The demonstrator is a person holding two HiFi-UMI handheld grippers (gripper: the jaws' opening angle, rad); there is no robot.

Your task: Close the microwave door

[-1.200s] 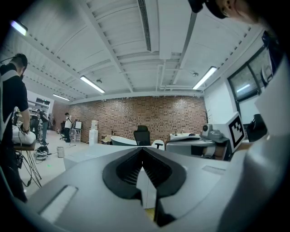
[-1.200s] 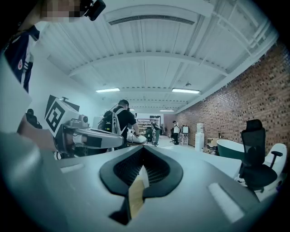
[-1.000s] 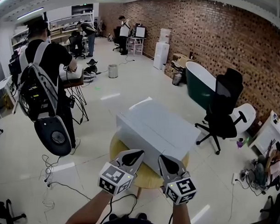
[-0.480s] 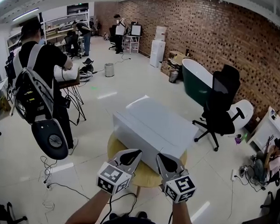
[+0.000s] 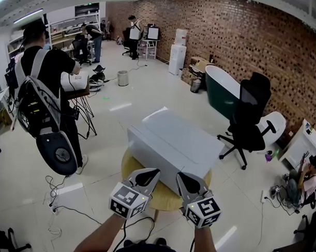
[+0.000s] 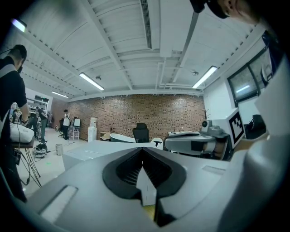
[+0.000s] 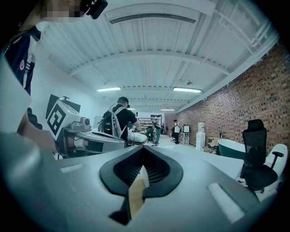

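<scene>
The microwave (image 5: 173,141) is a pale grey box on a small round wooden table (image 5: 166,198); from above no door stands out from it. My left gripper (image 5: 150,174) and right gripper (image 5: 183,179) hover side by side just short of its near face, both shut with nothing in them. In the left gripper view the jaws (image 6: 143,152) meet at their tips, with the microwave (image 6: 99,152) beyond. The right gripper view shows the same closed tips (image 7: 143,152) over a strip of the wooden table.
A person with a backpack (image 5: 45,88) stands at the left beside a tripod stand. A black office chair (image 5: 251,121) and a green bathtub (image 5: 224,91) are at the right. Cables (image 5: 67,197) trail over the floor to the left of the table.
The head view shifted slightly a second ago. Both grippers have stayed in place in front of the microwave, jaws unchanged.
</scene>
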